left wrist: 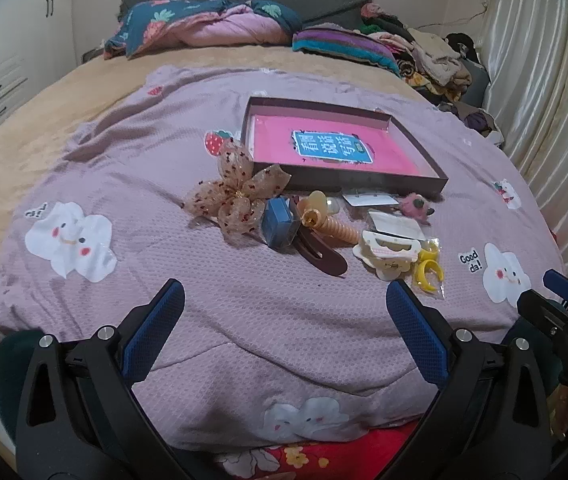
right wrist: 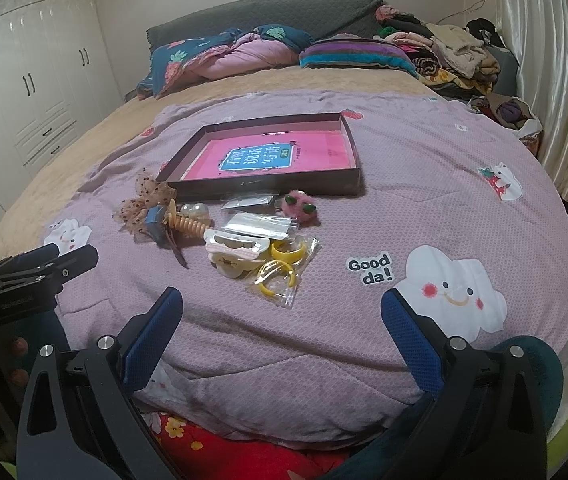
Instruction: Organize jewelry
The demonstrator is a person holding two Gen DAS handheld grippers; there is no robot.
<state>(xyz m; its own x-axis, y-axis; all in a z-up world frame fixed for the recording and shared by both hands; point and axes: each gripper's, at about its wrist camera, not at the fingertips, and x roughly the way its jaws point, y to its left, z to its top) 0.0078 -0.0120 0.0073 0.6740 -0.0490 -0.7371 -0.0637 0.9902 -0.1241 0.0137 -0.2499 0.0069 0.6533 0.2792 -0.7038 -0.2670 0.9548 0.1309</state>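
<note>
A shallow dark box (left wrist: 364, 182) (right wrist: 267, 188) with a pink card inside lies on the purple blanket. In front of it sits a heap of accessories: a sheer dotted bow (left wrist: 235, 192) (right wrist: 145, 200), a small blue box (left wrist: 279, 222) (right wrist: 155, 220), a dark brown hair clip (left wrist: 320, 254), an orange spiral clip (left wrist: 334, 228) (right wrist: 193, 226), a cream claw clip (left wrist: 388, 248) (right wrist: 233, 254), yellow bangles in a clear bag (left wrist: 428, 268) (right wrist: 284, 264) and a pink fuzzy clip (left wrist: 416, 204) (right wrist: 300, 206). My left gripper (left wrist: 284, 296) and right gripper (right wrist: 281, 304) hover open near the bed's front edge, short of the heap, holding nothing.
The purple blanket (left wrist: 243, 300) with cloud patches covers a tan bedspread. Folded quilts (left wrist: 203, 24) and piled clothes (left wrist: 424, 52) lie at the headboard. White wardrobes (right wrist: 23, 68) stand left, a curtain (right wrist: 556, 60) right. A red flowered cloth (right wrist: 243, 452) hangs below the front edge.
</note>
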